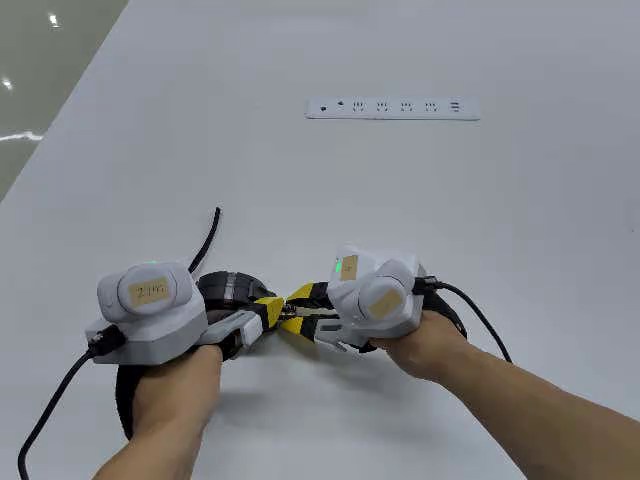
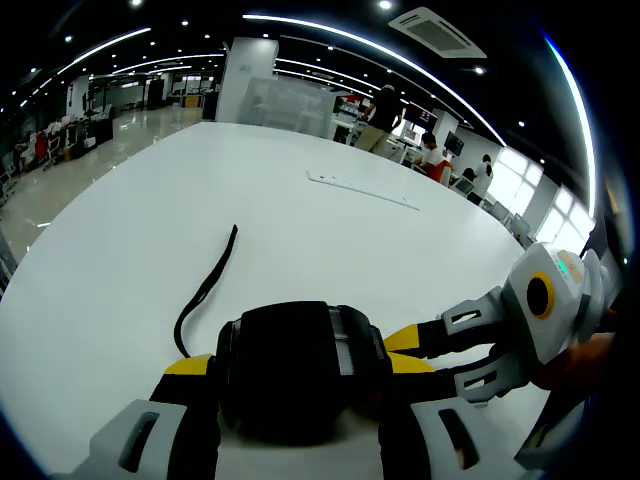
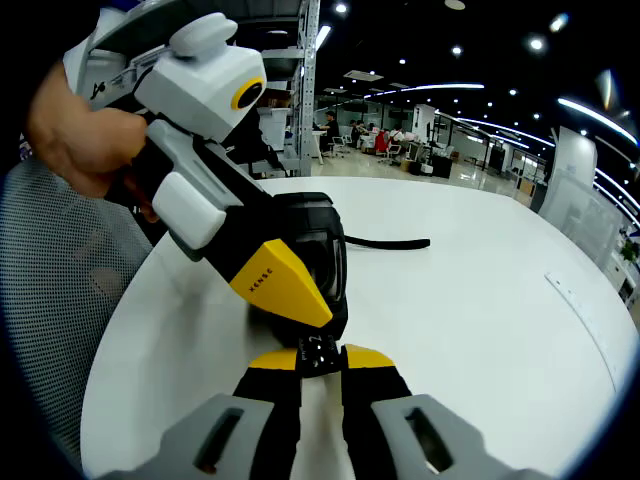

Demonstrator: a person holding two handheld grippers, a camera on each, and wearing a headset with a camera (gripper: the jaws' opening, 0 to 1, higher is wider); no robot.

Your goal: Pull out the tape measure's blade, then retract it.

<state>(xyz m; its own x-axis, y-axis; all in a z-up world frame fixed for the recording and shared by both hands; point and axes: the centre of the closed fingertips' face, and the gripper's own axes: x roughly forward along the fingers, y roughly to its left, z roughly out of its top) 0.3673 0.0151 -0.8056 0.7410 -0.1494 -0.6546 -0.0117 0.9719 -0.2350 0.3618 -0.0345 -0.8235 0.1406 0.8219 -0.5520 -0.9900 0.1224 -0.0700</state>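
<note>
The black tape measure (image 2: 295,370) lies on the white table (image 1: 330,200), and my left gripper (image 2: 300,366) is shut on its case, one yellow-tipped jaw on each side. In the head view the case (image 1: 232,288) shows just beyond the left gripper (image 1: 262,312). Its black wrist strap (image 2: 205,285) trails away across the table. My right gripper (image 3: 320,358) faces the case (image 3: 318,245) from close by and is shut on the small hook at the blade's end (image 3: 318,349). Hardly any blade is out. In the head view the right gripper (image 1: 297,313) meets the left one tip to tip.
A white power strip (image 1: 392,108) lies far back on the table. Black cables (image 1: 480,315) run from both grippers toward me. A mesh chair back (image 3: 70,300) stands by the table's edge. People and desks are far off in the room.
</note>
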